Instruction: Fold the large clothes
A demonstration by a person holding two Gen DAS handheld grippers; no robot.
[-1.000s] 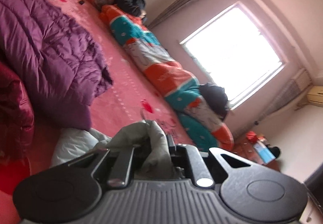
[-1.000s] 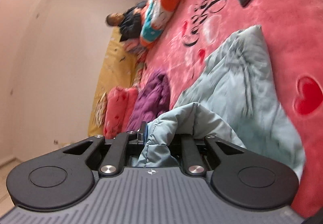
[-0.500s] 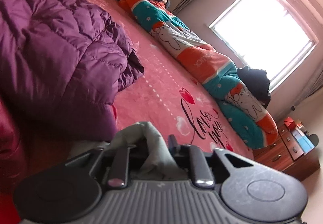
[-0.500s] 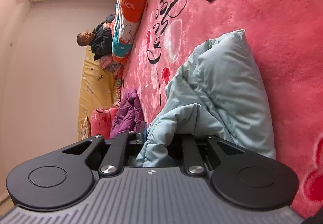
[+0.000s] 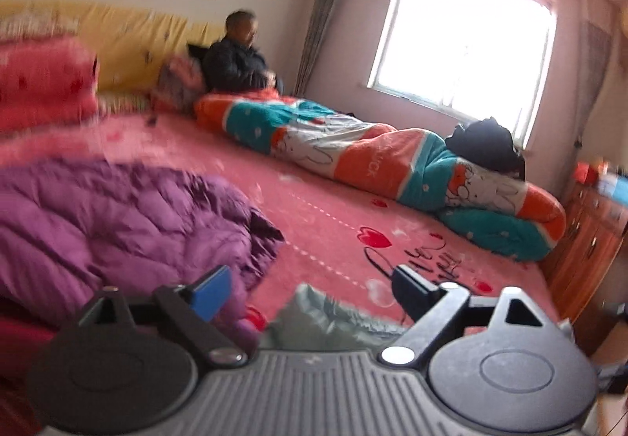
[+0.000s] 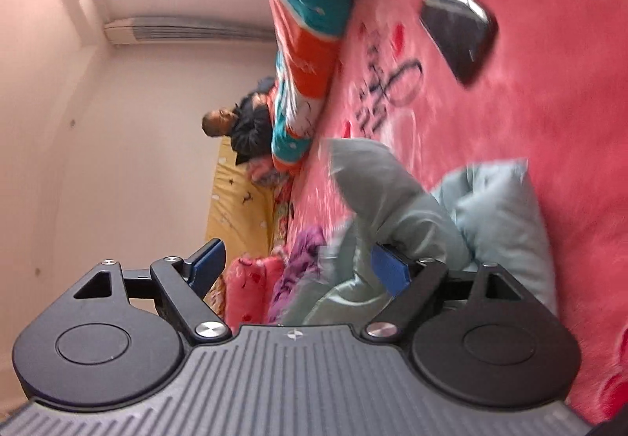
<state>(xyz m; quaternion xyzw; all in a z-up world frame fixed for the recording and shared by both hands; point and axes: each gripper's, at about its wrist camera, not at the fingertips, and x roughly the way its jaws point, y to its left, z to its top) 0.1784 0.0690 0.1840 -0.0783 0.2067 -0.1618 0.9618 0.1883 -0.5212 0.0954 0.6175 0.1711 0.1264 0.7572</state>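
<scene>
- Two grippers are releasing: the left gripper (image 5: 310,285) and right gripper (image 6: 298,265) are spreading their jaws, grasping nothing.
- Grey jacket (image 6: 396,200) is lying on the pink bedspread (image 5: 325,216), between both jaws.
- Purple coat (image 5: 117,216) is sitting at ten o'clock.

The pale grey-green jacket (image 5: 337,318) shows only as a blurred crumple in the left wrist view, its lower part hidden behind the gripper body. In the right wrist view its near folds (image 6: 396,208) are smeared and partly covered by the right gripper's (image 6: 302,265) finger. The dark flat object (image 6: 457,30) on the pink blanket (image 6: 549,130) is too blurred to identify.
</scene>
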